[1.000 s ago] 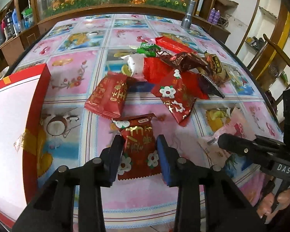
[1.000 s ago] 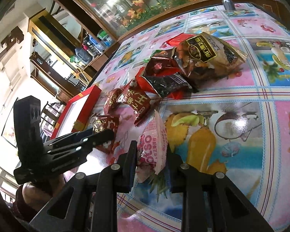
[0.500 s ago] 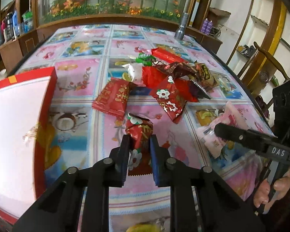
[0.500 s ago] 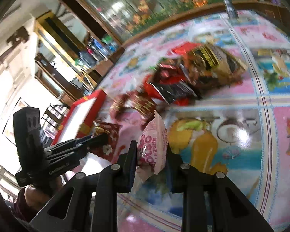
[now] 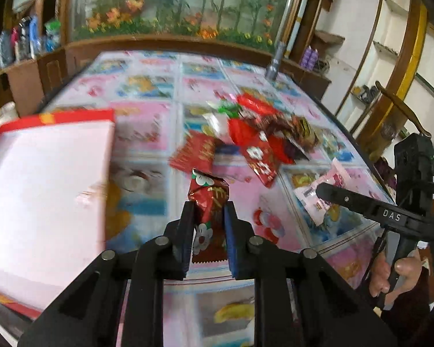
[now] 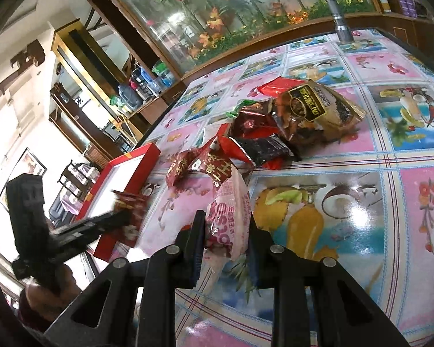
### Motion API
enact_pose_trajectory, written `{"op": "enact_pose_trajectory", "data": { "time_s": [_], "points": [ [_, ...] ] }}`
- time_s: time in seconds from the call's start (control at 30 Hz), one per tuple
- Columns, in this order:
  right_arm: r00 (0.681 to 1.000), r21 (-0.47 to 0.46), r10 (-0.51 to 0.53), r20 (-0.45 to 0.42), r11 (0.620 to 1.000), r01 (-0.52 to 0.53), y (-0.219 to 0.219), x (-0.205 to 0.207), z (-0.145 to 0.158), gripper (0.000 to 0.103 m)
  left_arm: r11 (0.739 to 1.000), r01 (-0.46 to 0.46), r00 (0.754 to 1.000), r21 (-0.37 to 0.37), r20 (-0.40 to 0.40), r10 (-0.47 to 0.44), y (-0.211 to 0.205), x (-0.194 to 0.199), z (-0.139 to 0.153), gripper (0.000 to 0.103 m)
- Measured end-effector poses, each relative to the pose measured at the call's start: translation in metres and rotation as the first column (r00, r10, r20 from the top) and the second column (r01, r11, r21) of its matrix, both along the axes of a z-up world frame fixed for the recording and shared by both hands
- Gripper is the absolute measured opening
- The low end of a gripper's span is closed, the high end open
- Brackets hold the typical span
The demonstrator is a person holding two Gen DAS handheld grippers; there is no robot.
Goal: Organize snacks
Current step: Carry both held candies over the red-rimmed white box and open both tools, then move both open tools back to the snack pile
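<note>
My left gripper (image 5: 209, 206) is shut on a dark red snack packet with white flowers (image 5: 209, 199), held up off the table. A red box with a white inside (image 5: 46, 179) lies just to its left. My right gripper (image 6: 225, 221) is shut on a pink snack packet (image 6: 231, 214), also lifted. In the left wrist view that pink packet (image 5: 322, 190) sticks out of the right gripper's fingers (image 5: 358, 202) at the right. A pile of red and brown snack packets (image 5: 254, 136) lies mid-table. The right wrist view shows the same pile (image 6: 275, 127) and the red box (image 6: 124, 185) far left.
The table carries a glossy fruit-and-flower cloth (image 6: 347, 202). A grey metal flashlight (image 5: 275, 63) stands at its far edge. A wooden chair (image 5: 396, 115) is at the right. A person's hand (image 5: 396, 274) grips the right tool's handle.
My left gripper closed on the red flowered packet, lifted it off the table and moved left toward the red box. The right gripper kept holding the pink packet almost in place.
</note>
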State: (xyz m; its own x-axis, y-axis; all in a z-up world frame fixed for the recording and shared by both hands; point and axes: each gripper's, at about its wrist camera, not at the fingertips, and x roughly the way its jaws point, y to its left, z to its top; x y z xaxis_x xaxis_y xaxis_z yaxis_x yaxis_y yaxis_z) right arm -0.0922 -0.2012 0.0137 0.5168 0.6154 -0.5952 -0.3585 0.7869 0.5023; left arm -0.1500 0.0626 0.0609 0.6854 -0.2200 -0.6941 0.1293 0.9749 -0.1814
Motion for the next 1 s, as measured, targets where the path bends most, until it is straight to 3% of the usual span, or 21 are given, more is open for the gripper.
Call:
{"op": "enact_pose_trajectory", "data": {
  "time_s": [0.17,0.4,0.57,0.7,0.8,0.83,0.87,0.97,1.0],
  "points": [
    [0.996,0.024,0.085,0.041,0.996,-0.086,0.037,-0.004,0.022,0.026,0.995,-0.085,0.995,0.046,0.05,0.083,0.048,-0.021,0.017,0.017],
    [0.958,0.031,0.272,0.095,0.961,-0.276,0.152,-0.001,0.053,0.027,0.961,-0.245,0.969,0.131,0.051,0.24,0.12,-0.04,0.009,0.017],
    [0.925,0.045,0.378,0.043,0.924,-0.38,0.243,0.004,0.047,0.027,0.934,-0.302,0.953,0.192,0.06,0.296,0.146,-0.044,0.002,0.018],
    [0.914,0.019,0.406,-0.01,0.914,-0.406,0.288,0.004,0.036,0.029,0.917,-0.324,0.946,0.233,0.061,0.319,0.164,-0.048,-0.001,0.02],
    [0.922,-0.03,0.386,-0.028,0.922,-0.386,0.297,0.003,0.029,0.049,0.898,-0.36,0.933,0.251,0.103,0.345,0.176,-0.057,0.004,0.035],
    [0.929,-0.044,0.369,-0.015,0.928,-0.37,0.295,0.003,0.03,0.051,0.889,-0.381,0.924,0.254,0.121,0.361,0.181,-0.061,0.005,0.051],
    [0.937,-0.048,0.349,0.002,0.936,-0.348,0.29,0.003,0.031,0.051,0.882,-0.398,0.917,0.251,0.139,0.374,0.186,-0.066,0.007,0.059],
    [0.961,-0.02,0.276,0.02,0.961,-0.276,0.269,0.01,0.032,0.059,0.881,-0.416,0.908,0.226,0.163,0.387,0.199,-0.077,0.007,0.059],
    [0.968,-0.021,0.249,0.015,0.968,-0.248,0.264,0.015,0.031,0.065,0.88,-0.422,0.904,0.219,0.169,0.392,0.202,-0.082,0.007,0.059]
  ]
}}
